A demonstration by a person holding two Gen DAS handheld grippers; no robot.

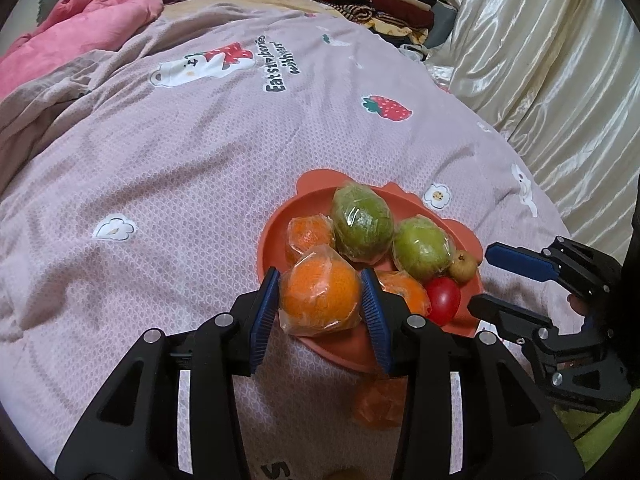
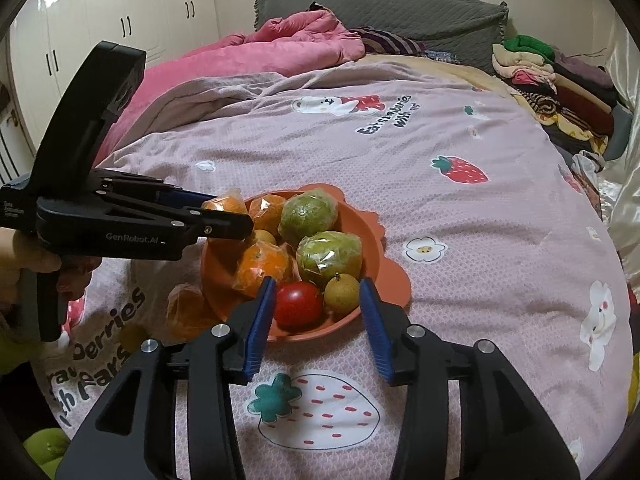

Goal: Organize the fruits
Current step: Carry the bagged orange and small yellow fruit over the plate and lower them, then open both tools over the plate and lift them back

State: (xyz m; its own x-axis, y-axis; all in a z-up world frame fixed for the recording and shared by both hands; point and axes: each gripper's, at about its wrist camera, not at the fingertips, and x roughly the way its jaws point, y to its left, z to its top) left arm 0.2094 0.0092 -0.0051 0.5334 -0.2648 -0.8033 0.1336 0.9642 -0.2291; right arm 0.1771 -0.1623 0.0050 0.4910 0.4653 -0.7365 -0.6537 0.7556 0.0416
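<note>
1. Right now the wrapped orange (image 1: 319,294) is pinched between the blue pads of the left gripper (image 1: 320,304), which is closed onto its sides, held just above the near rim of the plate (image 1: 276,216).
2. Already on the plate lie two more oranges (image 1: 310,236), two wrapped green fruits (image 1: 362,222), a tomato (image 1: 443,300) and a small brown fruit (image 1: 463,266).
3. One wrapped orange (image 2: 186,312) sits on the bed, touching or nearly touching the plate's near-left side.
4. Meanwhile the right gripper (image 2: 318,320) hangs empty, jaws wide, just before the plate's near side.
5. Judging by this, the step is placing the held orange; next it needs lowering into a free spot among the others, then releasing.
6. Afterwards the loose orange probably wants collecting.
</note>
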